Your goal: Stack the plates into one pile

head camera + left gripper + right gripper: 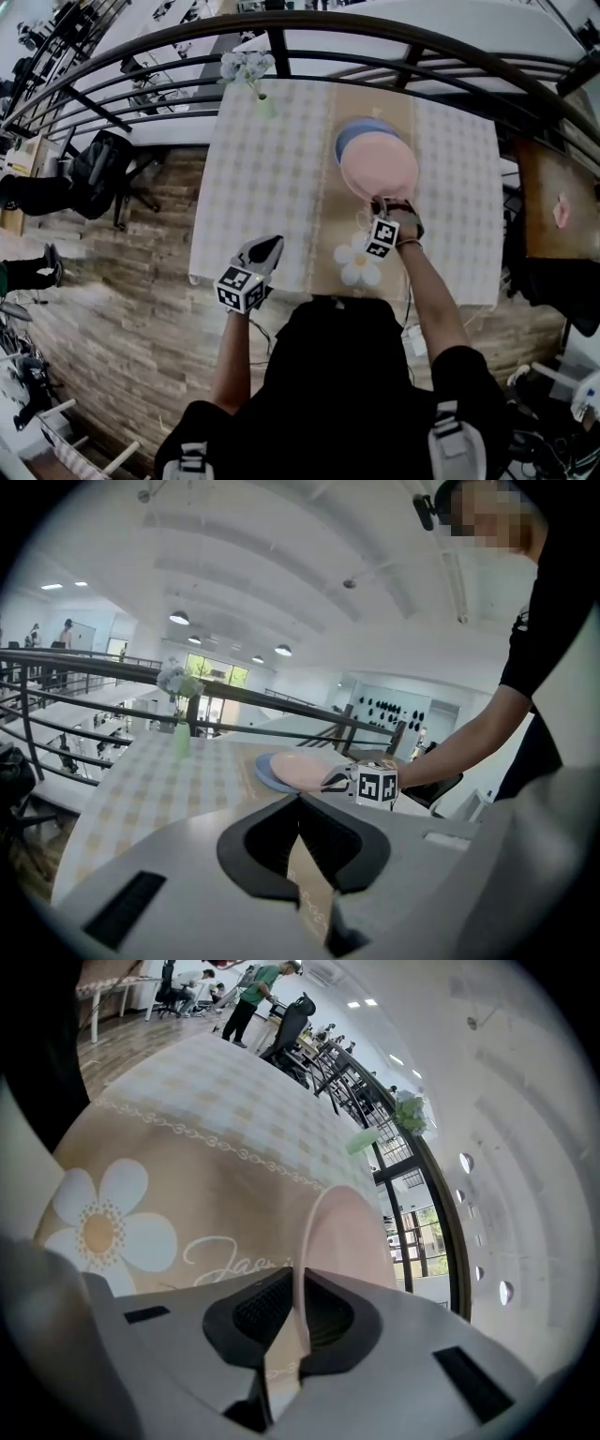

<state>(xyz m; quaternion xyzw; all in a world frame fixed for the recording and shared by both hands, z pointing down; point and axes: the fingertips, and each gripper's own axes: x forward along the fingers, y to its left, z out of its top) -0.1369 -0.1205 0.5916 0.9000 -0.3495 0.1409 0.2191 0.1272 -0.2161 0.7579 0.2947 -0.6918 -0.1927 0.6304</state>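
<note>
My right tongs (381,202) grip the pink plate (380,167) by its near rim, over the blue plate (358,130) just beyond them; I should lower it flat, centre it, then release, with my left tongs (267,247) closed, empty and well clear.

Bright, even indoor light from ceiling lamps (179,618); heavy fisheye distortion, dark corners.

Black short-sleeved top (347,375), pale grey left claw (270,244) and right claw (382,202), 2 black-and-white marker cubes (240,288)

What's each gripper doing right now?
Left gripper: shut, empty.
Right gripper: shut on the pink plate, at its rim.
</note>
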